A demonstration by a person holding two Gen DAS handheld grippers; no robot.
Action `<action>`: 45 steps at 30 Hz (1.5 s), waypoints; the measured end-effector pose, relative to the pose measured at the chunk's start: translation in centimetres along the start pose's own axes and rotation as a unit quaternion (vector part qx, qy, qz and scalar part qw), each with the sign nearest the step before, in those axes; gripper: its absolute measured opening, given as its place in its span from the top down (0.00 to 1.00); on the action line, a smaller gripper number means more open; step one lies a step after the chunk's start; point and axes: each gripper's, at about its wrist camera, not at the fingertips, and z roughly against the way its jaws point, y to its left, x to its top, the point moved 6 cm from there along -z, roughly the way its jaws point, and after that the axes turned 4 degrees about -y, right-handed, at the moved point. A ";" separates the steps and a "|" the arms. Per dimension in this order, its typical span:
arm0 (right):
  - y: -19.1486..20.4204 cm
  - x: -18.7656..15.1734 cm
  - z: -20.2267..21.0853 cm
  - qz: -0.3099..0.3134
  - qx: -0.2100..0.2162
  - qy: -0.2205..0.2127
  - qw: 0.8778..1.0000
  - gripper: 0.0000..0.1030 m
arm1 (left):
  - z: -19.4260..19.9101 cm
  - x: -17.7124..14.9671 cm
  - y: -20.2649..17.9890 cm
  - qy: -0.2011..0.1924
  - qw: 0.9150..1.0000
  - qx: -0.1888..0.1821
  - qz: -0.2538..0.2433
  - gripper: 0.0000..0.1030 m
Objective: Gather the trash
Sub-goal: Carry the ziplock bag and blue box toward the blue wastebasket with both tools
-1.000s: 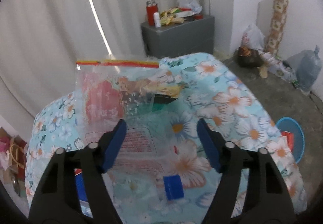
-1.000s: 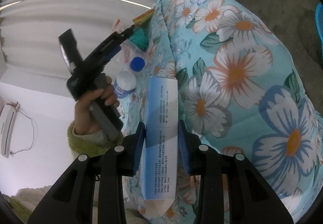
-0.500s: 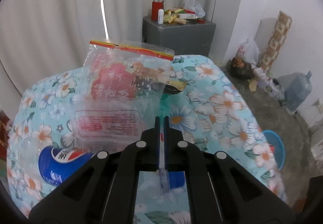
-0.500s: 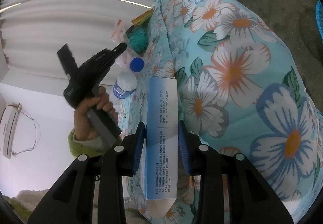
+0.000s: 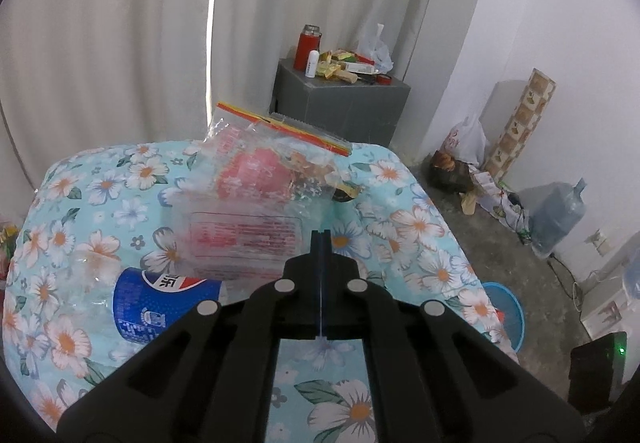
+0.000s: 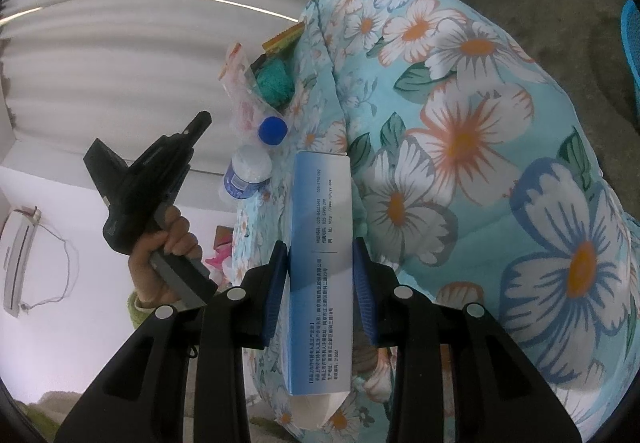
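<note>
Two grippers are at work over a table with a flowery blue cloth [image 5: 420, 227]. The left gripper [image 5: 321, 243] has its jaws squeezed tight together, and they pinch the lower edge of a clear zip bag [image 5: 260, 199]. The bag stands up from the cloth, with its red and yellow strip at the top. Pink and orange wrappers show through it. Just beside the bag on the left lies a plastic bottle [image 5: 160, 303] with a blue label. In the right wrist view, the bottle's blue cap [image 6: 273, 130] lies close to it on the cloth.

The right gripper [image 6: 320, 283] is clamped on a long blue and white box [image 6: 321, 255]. Its blue pads press on both long sides of the box. The box points up and away from the camera, over the cloth. A hand [image 6: 164, 255] with a green cuff holds the left gripper's handle.

Far behind the table is a grey cabinet [image 5: 344, 103] with a red flask [image 5: 307, 47] on it. On the floor to the right sits a blue basket [image 5: 506, 313].
</note>
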 end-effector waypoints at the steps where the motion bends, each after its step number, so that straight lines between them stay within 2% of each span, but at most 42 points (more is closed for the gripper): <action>1: 0.0 0.0 0.0 0.001 -0.001 0.000 1.000 0.68 | -0.1 0.0 0.0 0.004 1.000 -0.002 0.002 1.00; 2: 0.1 -0.1 0.0 0.001 -0.001 0.000 1.000 0.68 | -0.4 -0.1 -0.1 0.015 1.000 -0.004 0.006 0.94; 3: 0.1 0.0 0.0 0.000 -0.001 0.000 1.000 0.68 | -0.7 -0.1 -0.2 0.024 1.000 -0.004 0.005 0.68; 5: 0.1 -0.1 0.0 -0.002 -0.001 0.000 1.000 0.68 | -1.9 -0.5 -0.8 0.040 0.999 0.005 -0.002 0.39; 7: 0.1 -0.1 0.1 -0.004 0.000 0.000 1.000 0.68 | -3.1 -0.7 -1.2 0.041 0.999 0.017 -0.024 0.39; 10: 0.0 -0.1 0.1 -0.006 0.001 0.001 1.000 0.68 | -5.5 -0.9 -1.2 0.053 0.995 0.060 -0.052 0.40; 11: 0.0 -0.1 0.1 -0.006 0.001 0.001 1.000 0.68 | -6.3 -0.9 -1.1 0.058 0.994 0.071 -0.055 0.44; 13: -0.1 -0.1 0.2 -0.008 0.002 0.002 1.000 0.68 | -7.5 -1.0 -0.6 0.070 0.992 0.086 -0.053 0.53; 16: -0.3 0.0 0.2 -0.011 0.004 0.003 1.000 0.68 | -8.1 -1.1 0.0 0.071 0.993 0.086 -0.038 0.74; 17: -0.3 0.0 0.2 -0.012 0.005 0.003 1.000 0.68 | -8.0 -1.1 0.0 0.069 0.994 0.077 -0.034 0.87; 18: -0.4 0.0 0.2 -0.012 0.005 0.004 1.000 0.68 | -7.8 -1.1 0.1 0.069 0.995 0.069 -0.032 0.95; 20: -0.4 0.0 0.3 -0.012 0.006 0.004 1.000 0.68 | -7.2 -1.3 0.1 0.065 0.996 0.055 -0.029 1.00; 26: -0.6 0.1 0.3 -0.015 0.007 0.003 1.000 0.68 | -4.7 -1.2 0.7 0.040 0.999 0.032 -0.010 1.00; 32: -0.5 0.0 0.4 -0.014 0.006 -0.002 1.000 0.69 | -0.4 0.3 1.4 -0.011 1.000 0.008 0.007 1.00; 39: 0.4 -0.1 0.9 -0.003 0.003 -0.019 1.000 0.69 | 6.0 2.2 1.9 -0.076 0.996 -0.027 0.024 1.00; 45: 1.0 0.0 2.2 0.003 0.009 -0.032 0.999 0.69 | 11.5 3.0 1.5 -0.115 0.992 -0.053 0.012 1.00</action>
